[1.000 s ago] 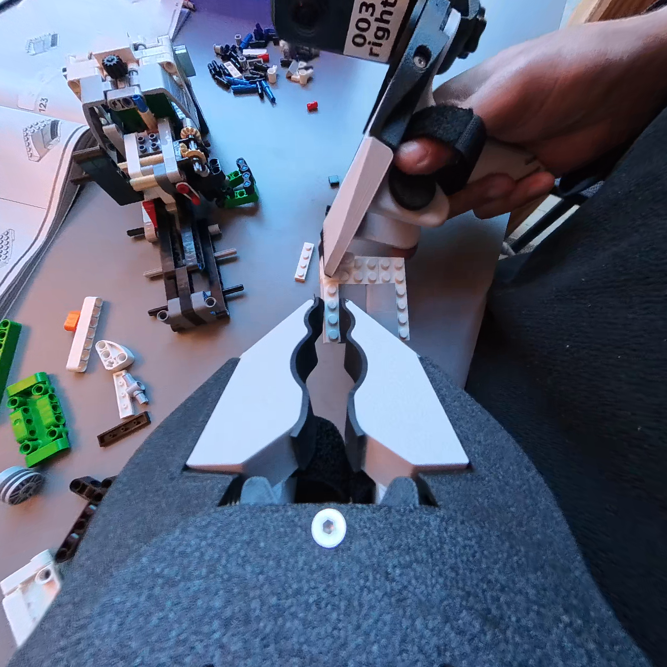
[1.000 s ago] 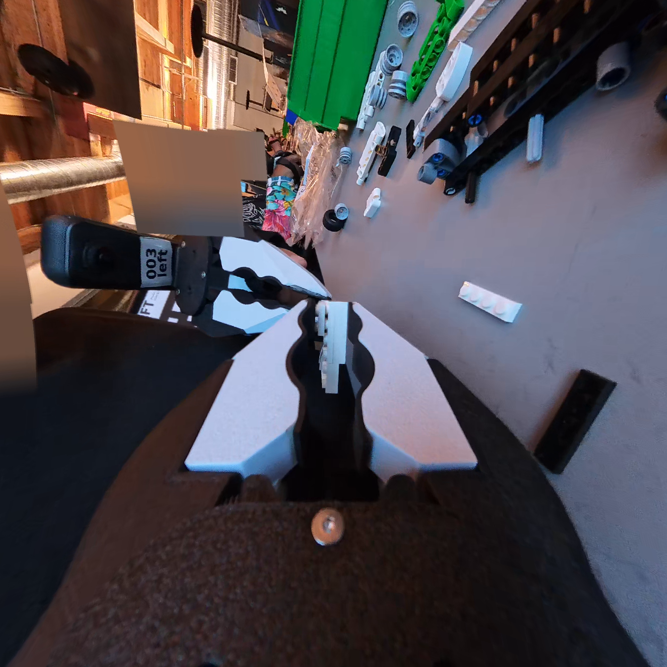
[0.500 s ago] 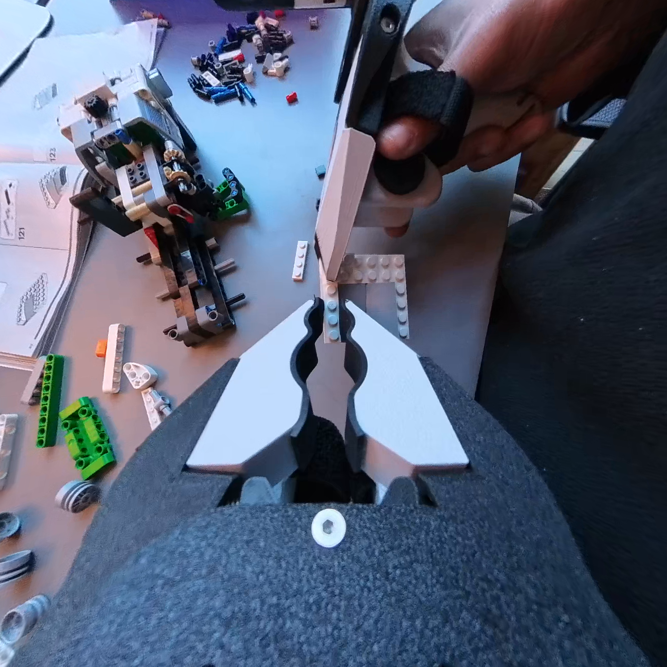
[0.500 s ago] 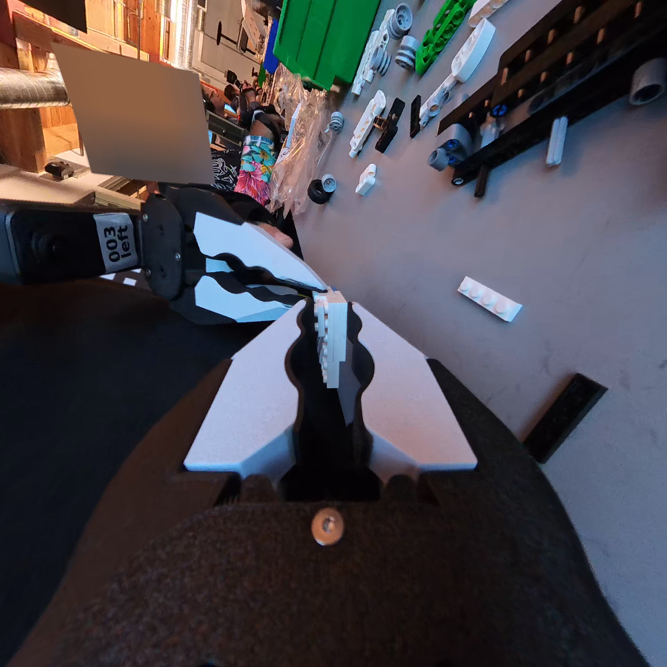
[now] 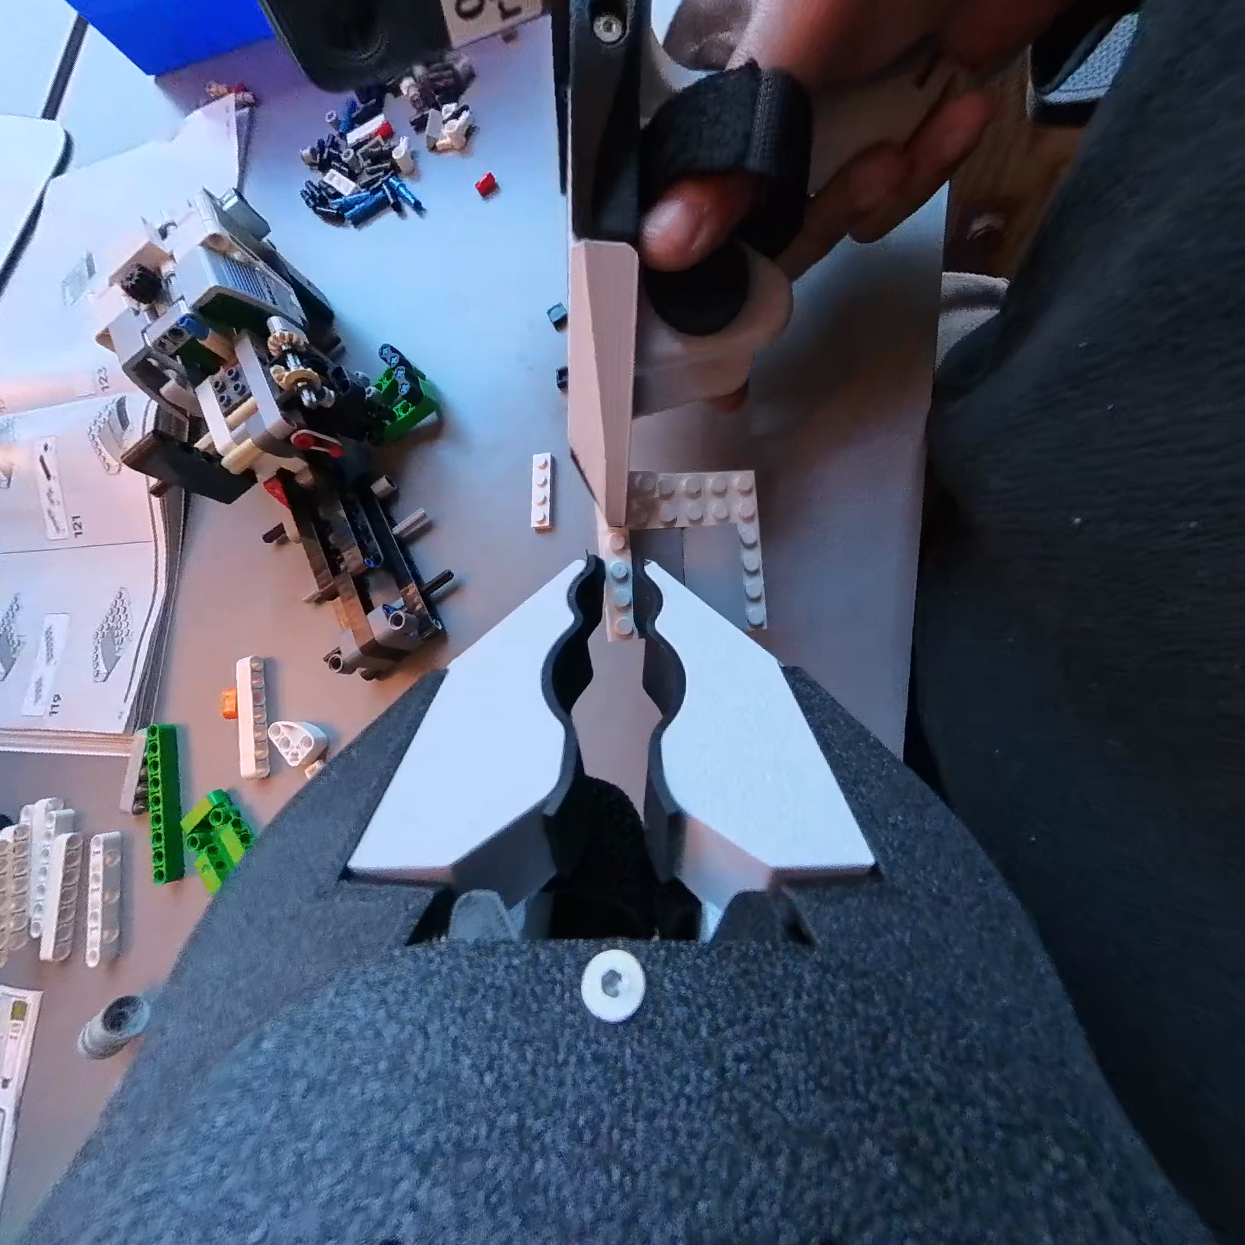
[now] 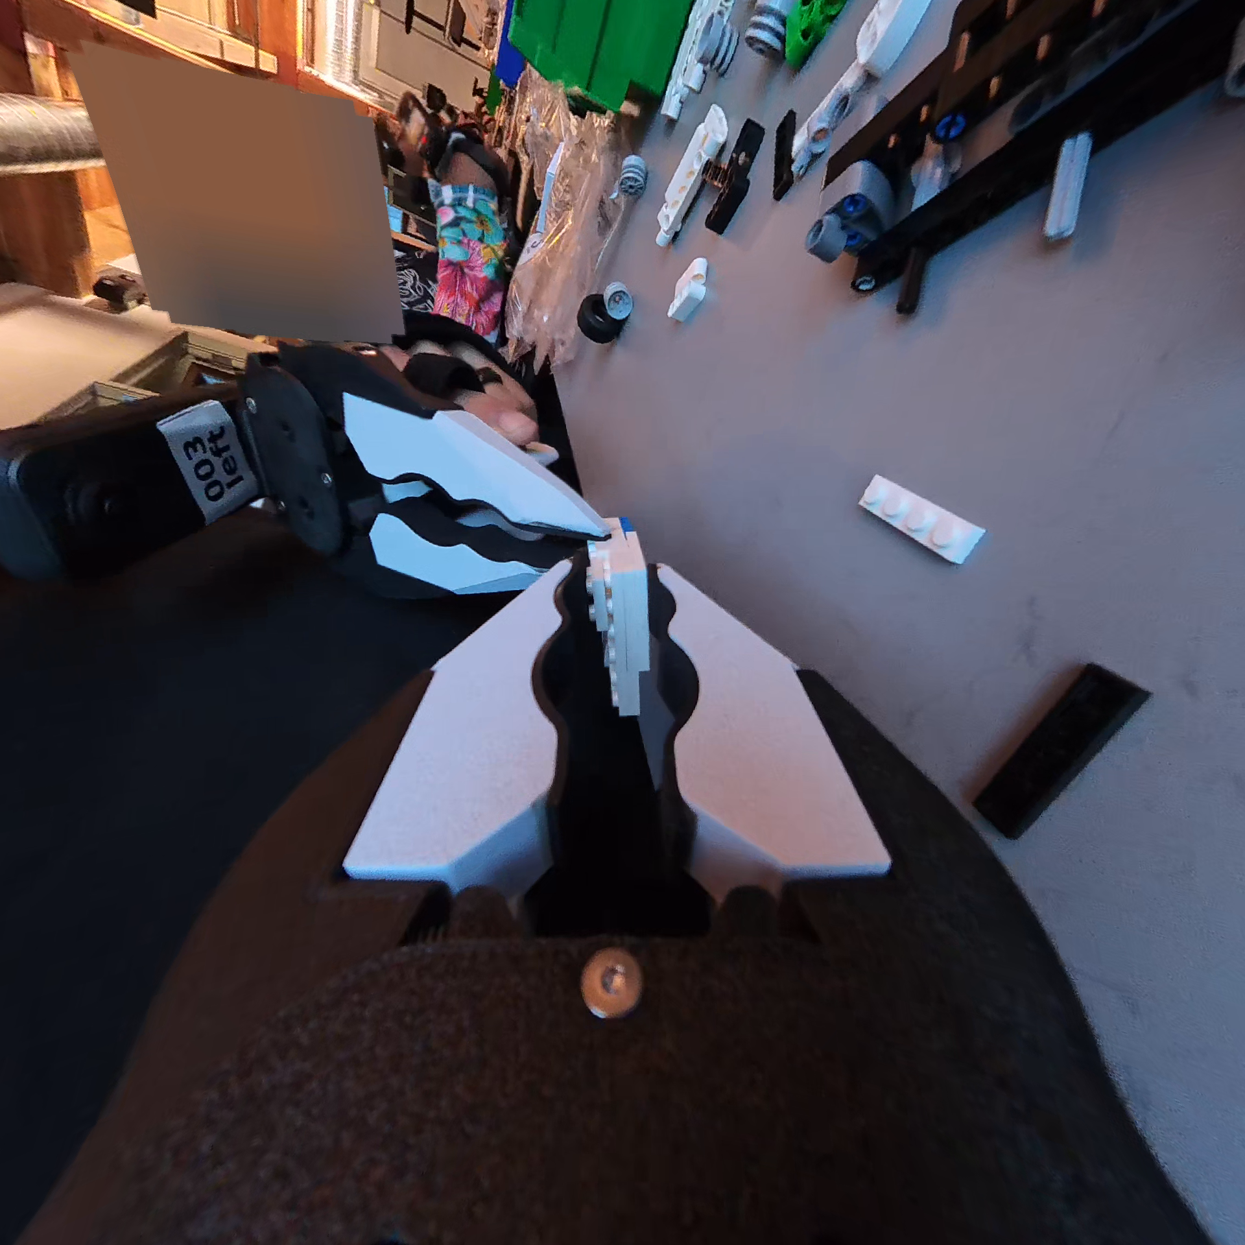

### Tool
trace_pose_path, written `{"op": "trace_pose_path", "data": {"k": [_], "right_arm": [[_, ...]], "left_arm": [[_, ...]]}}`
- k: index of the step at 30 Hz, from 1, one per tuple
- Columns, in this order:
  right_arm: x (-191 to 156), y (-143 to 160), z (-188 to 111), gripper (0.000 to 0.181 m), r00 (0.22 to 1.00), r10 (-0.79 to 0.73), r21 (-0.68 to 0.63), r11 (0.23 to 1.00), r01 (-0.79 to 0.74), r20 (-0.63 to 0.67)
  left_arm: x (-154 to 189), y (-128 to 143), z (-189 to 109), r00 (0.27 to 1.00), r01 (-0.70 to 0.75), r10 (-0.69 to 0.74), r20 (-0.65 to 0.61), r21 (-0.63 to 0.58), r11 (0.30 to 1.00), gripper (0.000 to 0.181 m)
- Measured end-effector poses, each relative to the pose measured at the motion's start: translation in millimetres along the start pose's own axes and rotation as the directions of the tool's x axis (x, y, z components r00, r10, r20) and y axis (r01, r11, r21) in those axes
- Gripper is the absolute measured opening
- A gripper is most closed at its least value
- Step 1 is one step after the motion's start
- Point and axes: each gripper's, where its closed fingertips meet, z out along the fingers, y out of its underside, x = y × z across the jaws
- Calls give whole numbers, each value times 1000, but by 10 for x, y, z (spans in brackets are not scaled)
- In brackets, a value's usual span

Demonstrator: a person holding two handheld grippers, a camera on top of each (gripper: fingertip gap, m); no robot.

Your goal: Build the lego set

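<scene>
Pale grey studded plate assembly [image 5: 700, 508], tinted pinkish by the light. White four-stud plate [image 5: 542, 490] on grey table [image 5: 471, 283]. Bright green bricks [image 5: 215, 839], orange piece [image 5: 230, 702], small red piece [image 5: 486, 184]. Black flat tile [image 6: 1061, 748]. Possibly a blue speck at the assembly's tip.

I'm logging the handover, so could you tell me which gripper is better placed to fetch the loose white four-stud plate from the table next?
Probably the right gripper. It pinches only a corner of the U-shaped plate assembly, which the left gripper grips by one leg, and the loose plate lies on the table just beside its tips.
</scene>
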Motion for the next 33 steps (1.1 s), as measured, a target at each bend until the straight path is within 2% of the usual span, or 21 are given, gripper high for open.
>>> {"op": "trace_pose_path", "data": {"k": [5,8,11,14,19,23,26,29,33], "right_arm": [[-35,2,2,13,998,29,-8,1000,-28,48],[21,13,-23,0,1000,-22,-21,1000,22,-10],[-50,-69,-70,10,998,12,25,1000,-14,56],[72,-163,-141,11,999,-37,55,998,39,-26],[-28,-254,-267,12,977,-199,64,977,204,-71],[73,-147,-353,11,914,-360,5,930,367,-188],[179,-81,-435,11,831,-482,-16,867,497,-280],[149,-90,-560,9,783,-508,52,826,561,-359],[89,-60,-816,11,741,-469,141,792,593,-481]], "left_arm": [[67,-37,-1,998,-15,16,-55,24,1000,7],[69,-44,5,998,-17,18,-61,21,1000,7],[43,-5,30,998,-1,1,-60,7,1000,7],[2,117,103,998,20,-22,-58,-31,999,7],[-91,249,124,998,47,-50,-38,-59,997,7],[-215,400,136,994,102,-106,-32,-117,988,7],[-236,483,190,984,157,-167,-60,-134,978,7],[-257,505,186,975,204,-213,-58,-130,970,7],[-295,545,160,962,269,-272,-10,-111,957,8]]}}
